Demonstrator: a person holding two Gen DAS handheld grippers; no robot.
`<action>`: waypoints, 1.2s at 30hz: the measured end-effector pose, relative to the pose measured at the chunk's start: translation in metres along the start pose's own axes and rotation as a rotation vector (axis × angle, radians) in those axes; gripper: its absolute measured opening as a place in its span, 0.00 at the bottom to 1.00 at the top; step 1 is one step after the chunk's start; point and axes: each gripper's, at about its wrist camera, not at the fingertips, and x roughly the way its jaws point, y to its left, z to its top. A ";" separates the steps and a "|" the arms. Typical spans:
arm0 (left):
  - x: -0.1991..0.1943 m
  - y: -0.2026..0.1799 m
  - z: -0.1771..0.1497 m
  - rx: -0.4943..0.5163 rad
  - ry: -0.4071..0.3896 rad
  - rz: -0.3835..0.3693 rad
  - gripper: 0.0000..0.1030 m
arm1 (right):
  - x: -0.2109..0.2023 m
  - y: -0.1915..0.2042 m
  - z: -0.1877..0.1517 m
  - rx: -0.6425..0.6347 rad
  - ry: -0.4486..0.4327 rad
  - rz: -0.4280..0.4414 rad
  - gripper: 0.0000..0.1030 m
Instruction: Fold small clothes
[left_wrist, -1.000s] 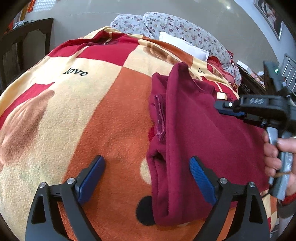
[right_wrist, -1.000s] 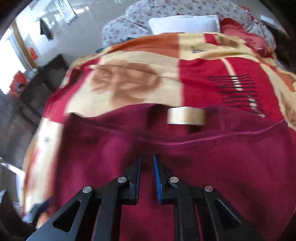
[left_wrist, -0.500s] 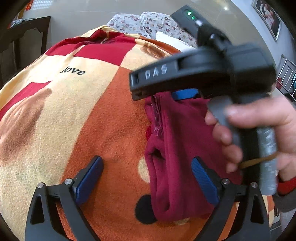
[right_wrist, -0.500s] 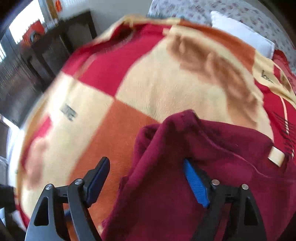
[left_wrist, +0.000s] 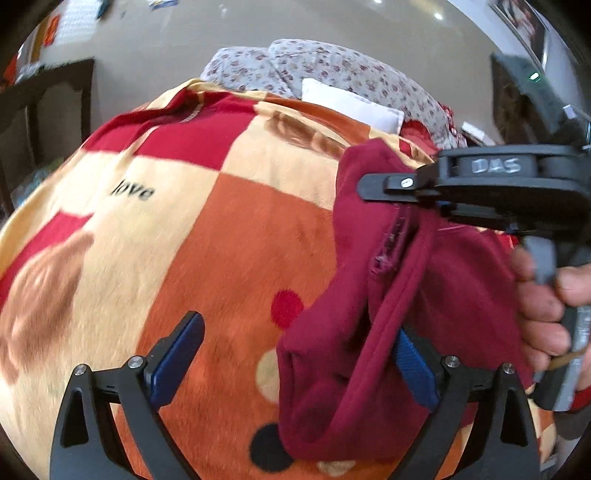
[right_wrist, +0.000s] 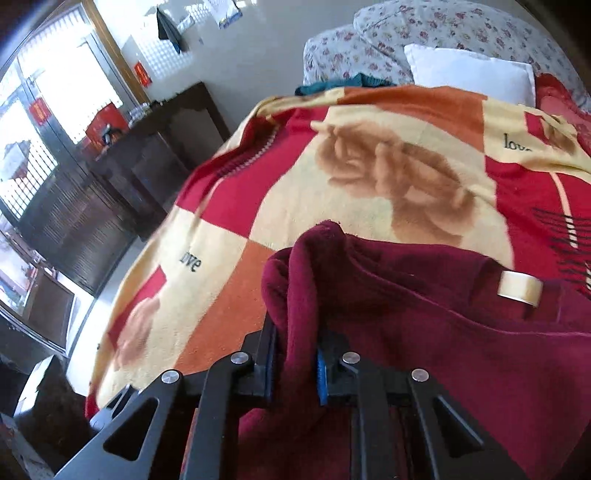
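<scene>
A dark red fleece garment lies on the patterned blanket, partly lifted at its left folded edge. It also shows in the right wrist view, with a beige neck label. My right gripper is shut on the garment's folded edge and holds it up; it shows from the side in the left wrist view. My left gripper is open, its jaws wide apart, low over the blanket with the garment's lower corner hanging between them.
The bed is covered by a red, orange and cream checked blanket with "love" lettering. Floral pillows and a white pillow lie at the head. Dark wooden furniture stands left of the bed.
My right gripper has closed on the garment's left edge and lifted it. The cloth now hangs up off the blanket. My left gripper stays open and has shifted slightly.
</scene>
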 end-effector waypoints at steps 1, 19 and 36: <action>0.004 -0.003 0.001 0.012 0.004 -0.006 0.95 | -0.005 -0.002 0.001 0.006 -0.008 0.003 0.17; 0.018 -0.037 0.012 0.278 0.071 -0.060 0.93 | -0.029 -0.022 -0.003 0.051 -0.048 0.081 0.17; -0.024 -0.182 0.037 0.254 0.142 -0.346 0.24 | -0.148 -0.074 -0.007 -0.027 -0.148 -0.077 0.15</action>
